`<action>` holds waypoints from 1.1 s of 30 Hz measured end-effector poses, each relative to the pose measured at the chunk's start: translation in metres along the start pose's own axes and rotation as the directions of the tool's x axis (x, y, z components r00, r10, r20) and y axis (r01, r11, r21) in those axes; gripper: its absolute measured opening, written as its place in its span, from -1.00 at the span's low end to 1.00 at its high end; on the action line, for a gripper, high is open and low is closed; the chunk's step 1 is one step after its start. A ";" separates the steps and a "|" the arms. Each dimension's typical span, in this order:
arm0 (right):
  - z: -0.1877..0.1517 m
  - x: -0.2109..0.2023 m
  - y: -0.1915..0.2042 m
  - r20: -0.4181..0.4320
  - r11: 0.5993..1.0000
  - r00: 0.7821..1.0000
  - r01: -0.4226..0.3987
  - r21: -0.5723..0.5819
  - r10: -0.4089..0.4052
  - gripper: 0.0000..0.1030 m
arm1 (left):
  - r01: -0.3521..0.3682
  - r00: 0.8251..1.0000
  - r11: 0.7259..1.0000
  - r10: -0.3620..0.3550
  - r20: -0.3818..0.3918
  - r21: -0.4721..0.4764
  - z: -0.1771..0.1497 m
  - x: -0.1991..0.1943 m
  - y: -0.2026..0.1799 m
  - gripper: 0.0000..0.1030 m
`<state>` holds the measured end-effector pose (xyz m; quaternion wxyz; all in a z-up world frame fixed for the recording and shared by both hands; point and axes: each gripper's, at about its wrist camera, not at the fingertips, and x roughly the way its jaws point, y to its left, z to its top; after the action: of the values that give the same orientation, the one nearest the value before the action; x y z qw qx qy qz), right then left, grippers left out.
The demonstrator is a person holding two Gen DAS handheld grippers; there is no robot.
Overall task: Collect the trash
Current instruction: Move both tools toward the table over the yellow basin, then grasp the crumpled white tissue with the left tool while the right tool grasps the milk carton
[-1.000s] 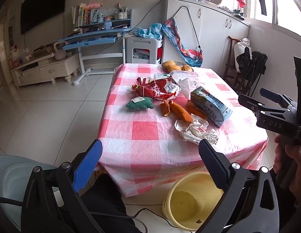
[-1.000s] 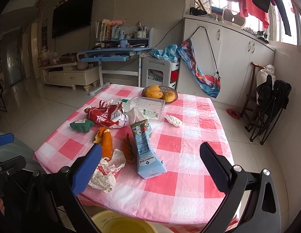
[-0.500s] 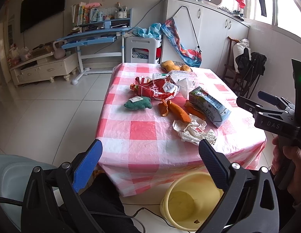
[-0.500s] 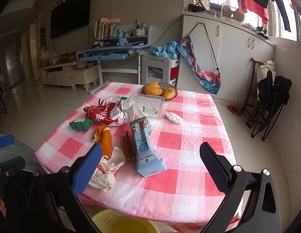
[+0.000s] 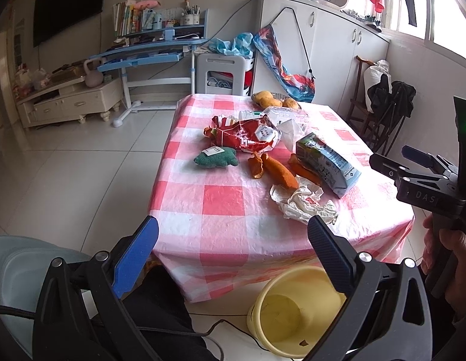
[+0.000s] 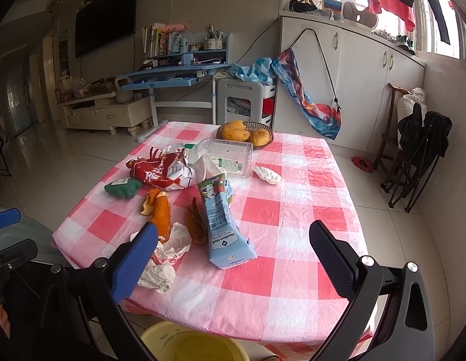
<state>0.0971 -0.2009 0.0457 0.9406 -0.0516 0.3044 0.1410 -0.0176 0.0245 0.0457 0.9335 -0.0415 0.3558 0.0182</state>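
Trash lies on a table with a pink checked cloth [image 5: 221, 198] [image 6: 293, 282]: a red snack bag [image 5: 245, 135] [image 6: 160, 173], a blue milk carton [image 5: 326, 162] [image 6: 224, 225], orange peels [image 5: 275, 168] [image 6: 160, 210], crumpled white paper [image 5: 305, 203] [image 6: 164, 255], a clear plastic bottle [image 6: 227, 153] and a small white wad [image 6: 267, 175]. A yellow bucket [image 5: 293, 310] [image 6: 191, 343] stands on the floor below the near edge. My left gripper [image 5: 233, 251] is open, short of the table. My right gripper [image 6: 233, 252] is open above the near edge, holding nothing.
A green plush toy [image 5: 215, 159] [image 6: 123, 187] lies left of the snack bag. A basket of mangoes [image 6: 245, 134] sits at the far edge. A blue desk [image 5: 142, 54], white cabinets [image 6: 359, 69] and a folded black chair [image 6: 419, 156] surround the table. A hand [image 5: 455, 255] holds the right gripper.
Both cameras have drifted slightly; the table sits a little further left and lower in the left wrist view. Nothing on the table has moved and both grippers stay open.
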 end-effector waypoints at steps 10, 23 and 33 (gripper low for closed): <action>0.001 0.000 -0.021 -0.022 0.987 0.998 -0.062 0.145 0.066 0.88 | 0.119 0.989 0.992 -0.122 -0.087 -0.033 -0.001 0.031 -0.017 0.86; 0.022 0.068 -0.028 -0.200 0.989 0.972 -0.107 0.098 0.125 0.88 | 0.104 0.964 0.991 -0.121 -0.237 -0.079 0.006 0.132 -0.075 0.86; 0.024 0.127 -0.001 -0.345 0.991 0.929 -0.130 0.028 0.132 0.30 | 0.161 0.958 0.985 -0.172 -0.230 -0.063 0.010 0.124 -0.043 -0.53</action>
<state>0.2090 -0.1682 -0.0099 0.8610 -0.0529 0.4683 0.1915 0.0843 -0.0171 -0.0272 0.8819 -0.0937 0.4583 -0.0577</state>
